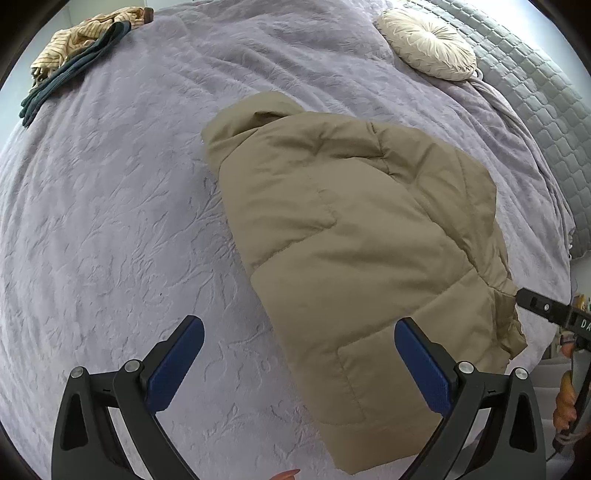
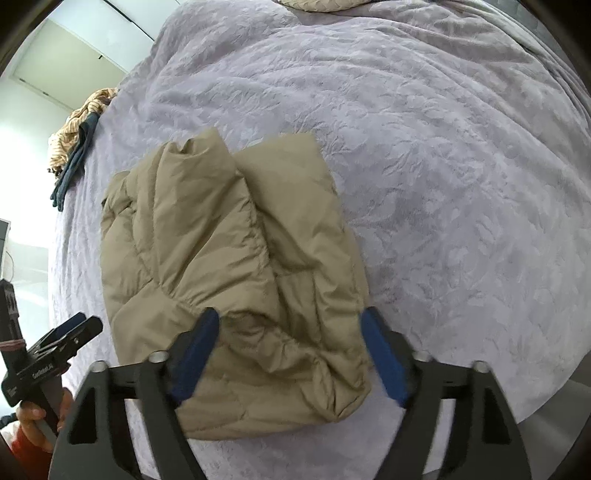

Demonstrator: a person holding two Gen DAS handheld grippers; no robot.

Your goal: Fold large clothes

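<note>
A tan padded jacket [image 1: 354, 243] lies folded into a long bundle on a lilac bedspread [image 1: 110, 229]. It also shows in the right wrist view [image 2: 207, 251]. My left gripper [image 1: 299, 354] is open and empty, hovering above the jacket's near left edge. My right gripper [image 2: 290, 343] is open and empty, its blue pads [image 2: 199, 347] either side of the jacket's crumpled near end, above it. The right gripper's tip shows at the jacket's right edge in the left wrist view [image 1: 532, 301]. The left gripper shows at the left in the right wrist view [image 2: 70, 332].
A striped tan garment [image 1: 85, 33] and a dark teal garment [image 1: 70, 70] lie piled at the bed's far left corner. A round cream cushion [image 1: 428, 42] sits by a grey quilted headboard [image 1: 535, 99]. The bed's edge runs close below the jacket [image 2: 461, 417].
</note>
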